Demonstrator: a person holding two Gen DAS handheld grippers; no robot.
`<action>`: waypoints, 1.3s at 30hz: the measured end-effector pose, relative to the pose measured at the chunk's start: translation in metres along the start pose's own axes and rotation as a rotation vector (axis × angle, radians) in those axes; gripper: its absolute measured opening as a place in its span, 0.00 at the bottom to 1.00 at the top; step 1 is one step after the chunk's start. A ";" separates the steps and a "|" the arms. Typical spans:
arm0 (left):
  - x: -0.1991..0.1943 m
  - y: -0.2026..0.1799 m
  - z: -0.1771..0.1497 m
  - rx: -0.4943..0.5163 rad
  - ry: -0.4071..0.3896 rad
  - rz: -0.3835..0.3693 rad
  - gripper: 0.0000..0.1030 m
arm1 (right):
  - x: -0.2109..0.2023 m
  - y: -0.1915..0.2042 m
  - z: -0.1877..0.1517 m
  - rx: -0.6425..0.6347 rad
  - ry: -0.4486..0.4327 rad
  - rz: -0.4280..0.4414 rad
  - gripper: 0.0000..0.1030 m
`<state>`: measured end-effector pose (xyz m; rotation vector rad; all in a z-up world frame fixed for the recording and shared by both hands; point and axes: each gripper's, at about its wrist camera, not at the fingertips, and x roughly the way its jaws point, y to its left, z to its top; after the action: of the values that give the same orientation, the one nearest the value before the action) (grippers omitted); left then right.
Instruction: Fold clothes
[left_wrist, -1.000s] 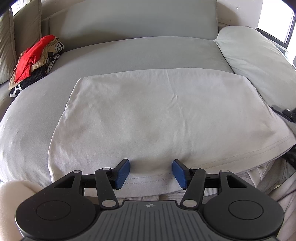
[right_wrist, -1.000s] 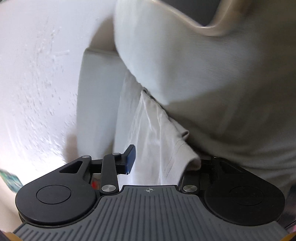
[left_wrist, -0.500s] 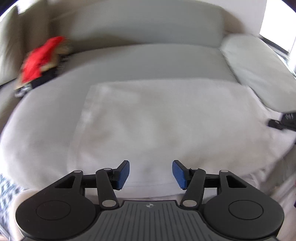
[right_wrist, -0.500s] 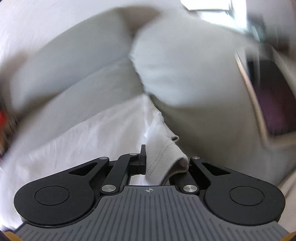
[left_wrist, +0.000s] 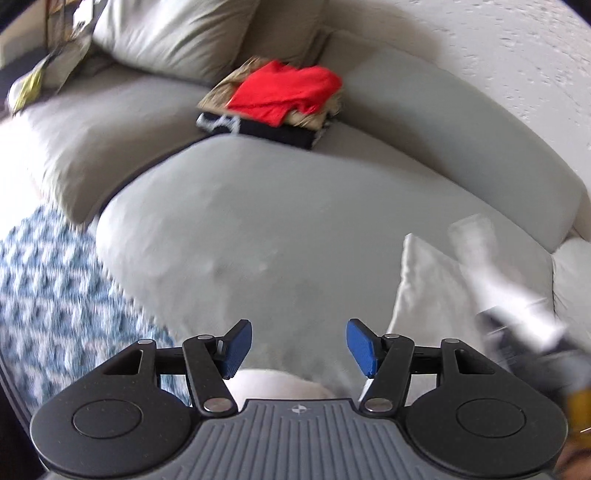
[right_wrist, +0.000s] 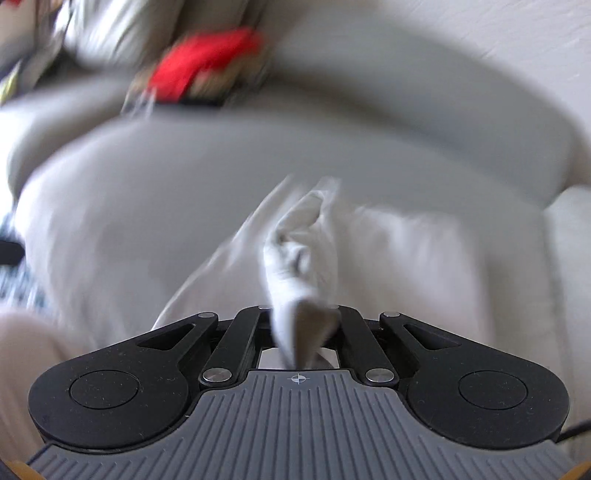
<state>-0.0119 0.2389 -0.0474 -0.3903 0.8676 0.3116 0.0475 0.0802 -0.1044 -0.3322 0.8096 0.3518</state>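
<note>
Left wrist view: at far left a blue-and-white patterned rug (left_wrist: 40, 295) borders the grey sofa (left_wrist: 258, 221); a stack of clothes (left_wrist: 280, 99), red piece uppermost, sits at the back of the seat beside a cushion (left_wrist: 166, 33). The left gripper (left_wrist: 299, 349) hangs over the bare seat, jaws wide apart and empty. At right the white garment (left_wrist: 428, 295) lies on the seat, one edge lifted and blurred. Right wrist view: the stack (right_wrist: 203, 70) appears upper left, blurred. The right gripper (right_wrist: 301, 314) has its jaws drawn narrow, clamping a bunched fold of the garment (right_wrist: 299, 258), whose remainder spreads over the seat to the right.
</note>
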 end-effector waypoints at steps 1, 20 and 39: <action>0.002 0.001 -0.002 -0.006 0.007 -0.005 0.57 | 0.006 0.006 -0.003 -0.006 0.015 -0.011 0.03; 0.011 -0.008 -0.002 0.000 0.011 -0.024 0.56 | -0.007 -0.016 0.040 0.258 0.024 0.177 0.04; 0.022 -0.061 -0.013 0.133 0.028 -0.072 0.58 | -0.090 -0.175 -0.050 0.452 -0.031 0.246 0.47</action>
<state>0.0182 0.1811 -0.0601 -0.3019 0.8945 0.1812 0.0330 -0.1127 -0.0423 0.1968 0.8765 0.3901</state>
